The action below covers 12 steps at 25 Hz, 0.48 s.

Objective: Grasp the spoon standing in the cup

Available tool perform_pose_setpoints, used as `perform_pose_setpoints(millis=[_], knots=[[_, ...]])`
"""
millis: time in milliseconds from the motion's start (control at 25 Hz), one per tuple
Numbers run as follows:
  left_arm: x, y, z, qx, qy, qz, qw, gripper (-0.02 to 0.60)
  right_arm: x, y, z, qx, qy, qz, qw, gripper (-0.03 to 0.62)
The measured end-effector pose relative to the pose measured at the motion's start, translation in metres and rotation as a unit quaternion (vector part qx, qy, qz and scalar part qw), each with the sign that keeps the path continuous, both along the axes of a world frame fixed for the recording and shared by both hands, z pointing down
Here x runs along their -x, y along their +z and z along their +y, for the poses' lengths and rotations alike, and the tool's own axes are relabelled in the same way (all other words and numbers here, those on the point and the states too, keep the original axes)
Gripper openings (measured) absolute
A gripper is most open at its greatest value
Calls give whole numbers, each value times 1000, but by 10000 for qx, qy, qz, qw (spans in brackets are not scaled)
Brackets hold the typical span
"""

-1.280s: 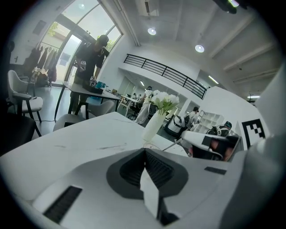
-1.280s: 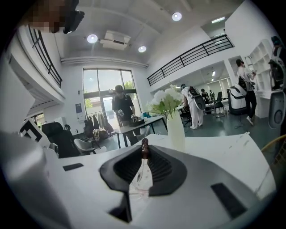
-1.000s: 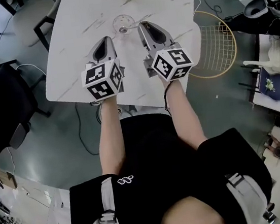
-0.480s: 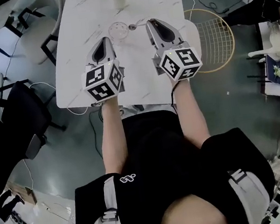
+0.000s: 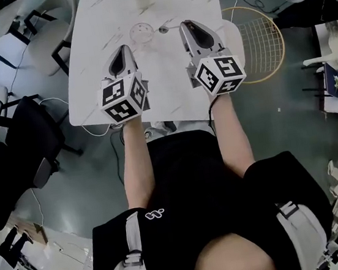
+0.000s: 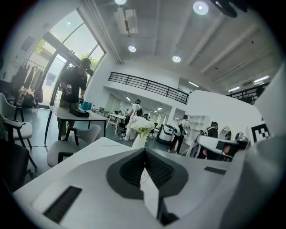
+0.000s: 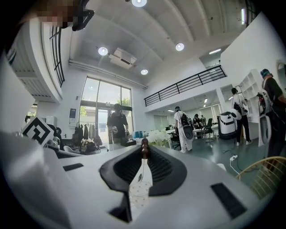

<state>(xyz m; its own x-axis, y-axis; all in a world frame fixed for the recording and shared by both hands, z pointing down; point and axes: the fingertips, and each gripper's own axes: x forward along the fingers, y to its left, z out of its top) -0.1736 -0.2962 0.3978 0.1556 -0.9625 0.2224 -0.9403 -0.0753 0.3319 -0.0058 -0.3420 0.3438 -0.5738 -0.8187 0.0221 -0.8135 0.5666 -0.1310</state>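
The left arm reaches straight out over the white table (image 5: 94,79). The left gripper (image 5: 121,47) points forward, its jaws together with nothing in them. A bit ahead stands the clear cup (image 5: 142,32). The spoon (image 5: 168,29) is just right of the cup. It lies sideways, with its round end pointing left at the cup. The right arm reaches out too. The right gripper (image 5: 185,24) pinches the spoon's dark handle end.
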Motion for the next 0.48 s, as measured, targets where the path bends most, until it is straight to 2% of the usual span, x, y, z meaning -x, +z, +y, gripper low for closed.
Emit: perform_pose_setpoints(millis=[480], knots=[[-18,-3,4,-21,73,-115,9999,14,-8,0,8,-16,-94,39,9999,44]])
